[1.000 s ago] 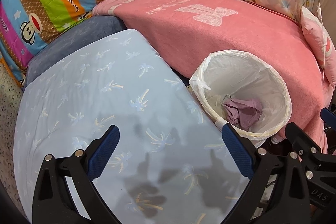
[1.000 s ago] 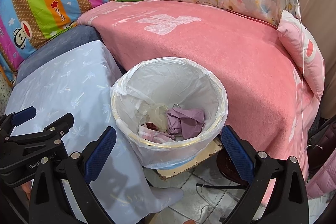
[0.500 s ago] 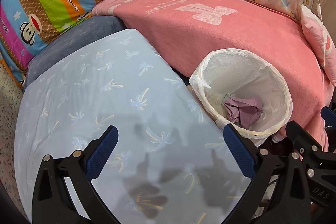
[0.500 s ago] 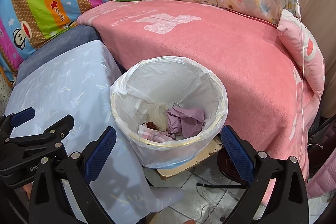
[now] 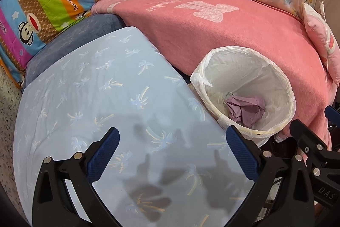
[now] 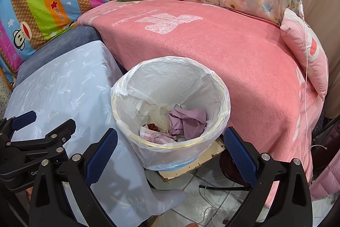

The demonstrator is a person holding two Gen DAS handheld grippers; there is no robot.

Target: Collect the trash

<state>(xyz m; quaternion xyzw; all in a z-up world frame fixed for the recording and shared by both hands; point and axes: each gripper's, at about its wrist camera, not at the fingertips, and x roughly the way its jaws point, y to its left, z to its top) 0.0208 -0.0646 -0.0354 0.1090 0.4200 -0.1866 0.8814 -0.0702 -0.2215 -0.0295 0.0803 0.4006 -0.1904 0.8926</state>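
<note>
At lower left, the left gripper (image 5: pixel 172 151) is hovering, jaws spread and empty, over the blue tablecloth (image 5: pixel 95 99); rightward, the right gripper (image 6: pixel 170 148) is gaping above the lined bin (image 6: pixel 221 118) holding crumpled purple paper (image 6: pixel 189 120); knocking its rim risks tipping it

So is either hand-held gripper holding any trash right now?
No. The left hand-held gripper and right hand-held gripper are both open and empty.

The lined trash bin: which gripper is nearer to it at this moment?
Right. The right gripper hangs open directly in front of the trash bin, its fingers flanking the near rim. The left gripper, also open, is over the blue tablecloth, with the bin off to its right.
</note>
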